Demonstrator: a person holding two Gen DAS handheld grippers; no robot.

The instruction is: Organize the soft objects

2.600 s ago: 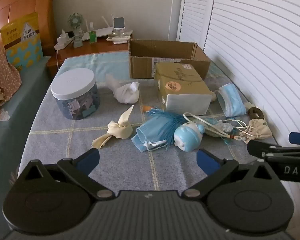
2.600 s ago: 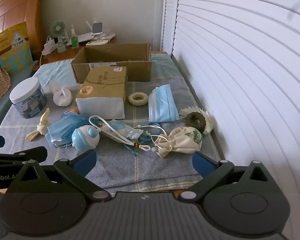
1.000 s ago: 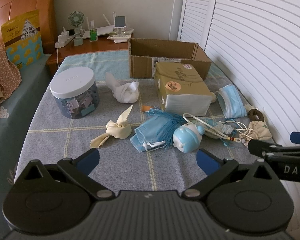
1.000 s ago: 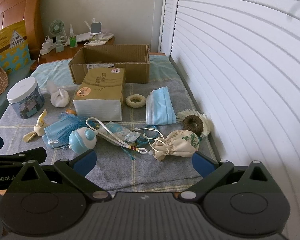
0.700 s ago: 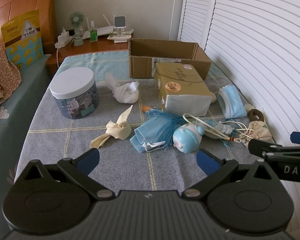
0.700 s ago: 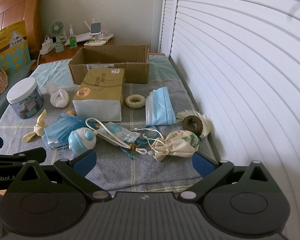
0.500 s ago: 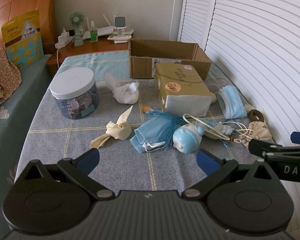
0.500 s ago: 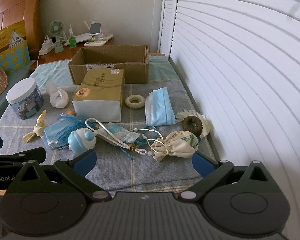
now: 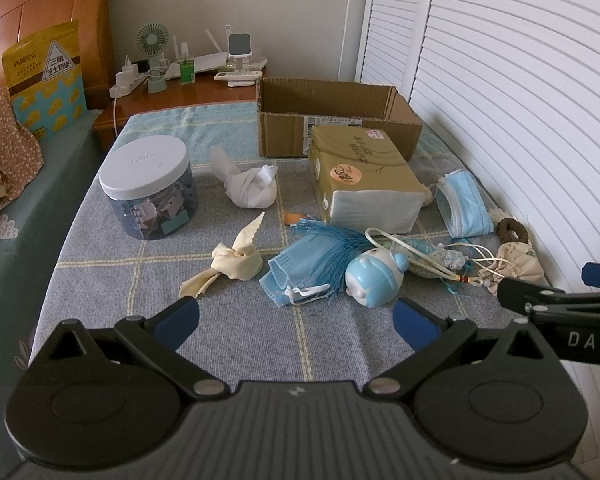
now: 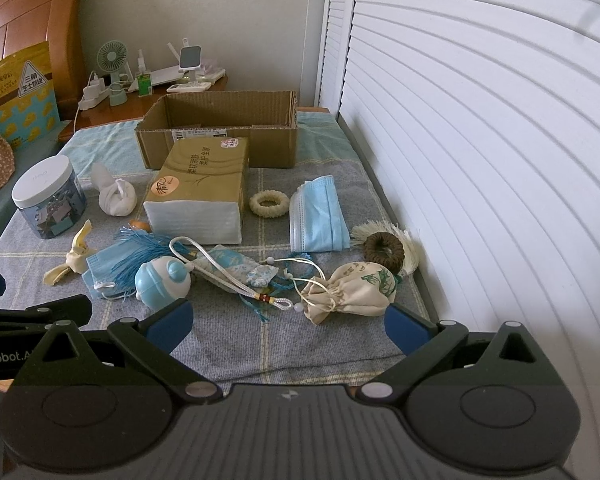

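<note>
Soft things lie scattered on a grey checked cloth. A knotted white cloth [image 9: 252, 188], a knotted cream cloth [image 9: 232, 262], a crumpled blue mask [image 9: 296, 276], a round blue toy [image 9: 374, 276], a drawstring pouch [image 10: 350, 288], a flat blue mask [image 10: 318, 214], a brown hair tie [image 10: 384, 250] and a cream ring [image 10: 269, 204] are among them. An open cardboard box [image 9: 332, 114] stands at the back. My left gripper [image 9: 296, 318] is open and empty, held above the cloth's near edge. My right gripper [image 10: 286, 322] is open and empty, near the pouch.
A tissue pack [image 9: 364, 184] sits in front of the box. A white-lidded jar [image 9: 150, 190] stands at the left. White slatted doors [image 10: 480, 160] run along the right edge. A wooden nightstand [image 9: 180, 92] with a fan and chargers is behind.
Both grippers have drifted only slightly; the view is nearly the same. Nothing on the cloth has moved.
</note>
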